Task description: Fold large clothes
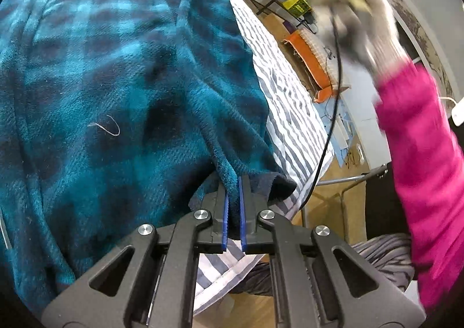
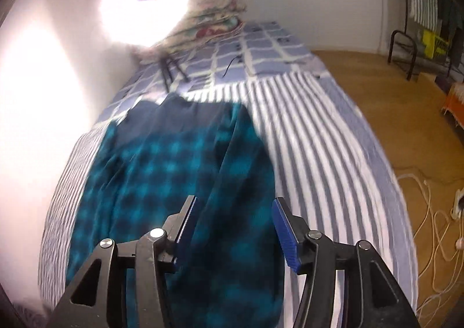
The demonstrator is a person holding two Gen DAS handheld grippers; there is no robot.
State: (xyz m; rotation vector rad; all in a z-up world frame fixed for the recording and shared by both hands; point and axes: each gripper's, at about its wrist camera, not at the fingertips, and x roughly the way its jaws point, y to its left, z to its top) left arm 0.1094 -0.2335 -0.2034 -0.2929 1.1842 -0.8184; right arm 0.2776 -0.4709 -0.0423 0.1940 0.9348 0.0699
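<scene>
Your left gripper (image 1: 233, 183) is clamped on the near hem of the teal fleece garment (image 1: 110, 73) spread on the striped bed (image 2: 319, 139). Your right gripper (image 2: 233, 212) hangs open above it. It's probably soft and floppy; pinch edges and corners.

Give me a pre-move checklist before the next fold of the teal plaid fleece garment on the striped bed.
1. Left hand-held gripper clamped on the teal plaid fleece garment: ok, a fold of its edge is pinched between the pads.
2. Right hand-held gripper gripping fabric: not ok, open above the garment.
3. Garment fully on the blue-and-white striped bed cover: ok.
4. Garment flat: not ok, ridges run along it.
5. Black cable clear of the garment: cannot tell.
</scene>
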